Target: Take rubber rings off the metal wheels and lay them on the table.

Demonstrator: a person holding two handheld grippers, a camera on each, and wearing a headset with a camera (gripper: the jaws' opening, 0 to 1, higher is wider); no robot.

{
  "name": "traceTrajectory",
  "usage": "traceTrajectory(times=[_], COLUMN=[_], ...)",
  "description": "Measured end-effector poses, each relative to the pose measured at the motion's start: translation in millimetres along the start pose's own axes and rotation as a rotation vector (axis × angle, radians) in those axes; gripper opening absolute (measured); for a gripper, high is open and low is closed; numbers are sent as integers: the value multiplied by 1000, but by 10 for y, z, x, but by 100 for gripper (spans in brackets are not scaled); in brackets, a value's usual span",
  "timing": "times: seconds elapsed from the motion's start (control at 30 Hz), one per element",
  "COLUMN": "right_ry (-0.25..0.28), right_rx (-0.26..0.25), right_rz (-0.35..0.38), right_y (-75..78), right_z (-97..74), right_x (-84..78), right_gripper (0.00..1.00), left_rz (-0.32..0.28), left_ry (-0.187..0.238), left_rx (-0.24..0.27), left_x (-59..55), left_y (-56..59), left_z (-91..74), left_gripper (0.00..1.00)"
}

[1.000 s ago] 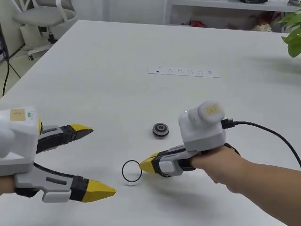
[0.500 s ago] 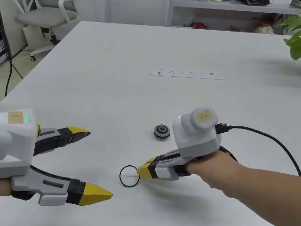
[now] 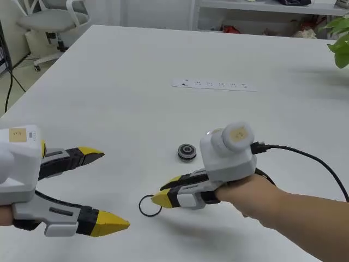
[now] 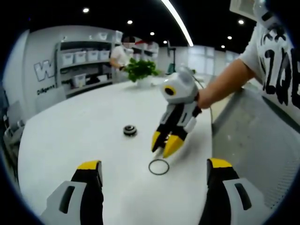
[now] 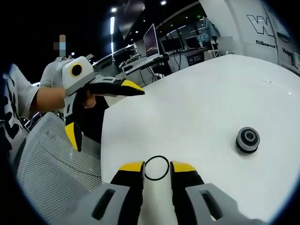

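Rubber ring (image 3: 147, 207) flat on table (image 3: 136, 82), right tongs (image 3: 158, 199) just beside it.

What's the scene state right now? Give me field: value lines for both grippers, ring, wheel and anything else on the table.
left gripper: open wide, empty, above the table
right gripper: jaws narrowly apart, tips at the rubber ring
rubber ring: off the wheel, flat on the table; contact with the tips unclear
metal wheel: on the table beyond the ring, apart from both grippers
ring on wheel: cannot tell
power strip: white, farther up the table
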State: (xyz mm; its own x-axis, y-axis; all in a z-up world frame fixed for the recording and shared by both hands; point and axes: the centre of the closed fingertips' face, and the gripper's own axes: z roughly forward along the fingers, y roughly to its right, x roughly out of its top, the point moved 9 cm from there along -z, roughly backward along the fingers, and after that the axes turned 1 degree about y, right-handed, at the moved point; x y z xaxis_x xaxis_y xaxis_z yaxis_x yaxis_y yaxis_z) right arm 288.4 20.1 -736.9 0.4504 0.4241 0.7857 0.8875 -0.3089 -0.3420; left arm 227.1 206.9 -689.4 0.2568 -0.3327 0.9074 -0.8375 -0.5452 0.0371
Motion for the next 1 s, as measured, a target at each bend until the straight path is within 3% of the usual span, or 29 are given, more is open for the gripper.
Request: traceTrajectory(times=[0.53, 1.0], right_ry=[97, 124], right_rx=[-43, -98], right_rz=[-52, -69], right_y=[76, 208], right_z=[-286, -609], right_x=[139, 53], right_gripper=[36, 42], left_rz=[13, 39], left_ry=[16, 17], left_rx=[-15, -47], left_x=[112, 241], left_y=[-27, -56], left_z=[93, 271], left_gripper=[93, 92])
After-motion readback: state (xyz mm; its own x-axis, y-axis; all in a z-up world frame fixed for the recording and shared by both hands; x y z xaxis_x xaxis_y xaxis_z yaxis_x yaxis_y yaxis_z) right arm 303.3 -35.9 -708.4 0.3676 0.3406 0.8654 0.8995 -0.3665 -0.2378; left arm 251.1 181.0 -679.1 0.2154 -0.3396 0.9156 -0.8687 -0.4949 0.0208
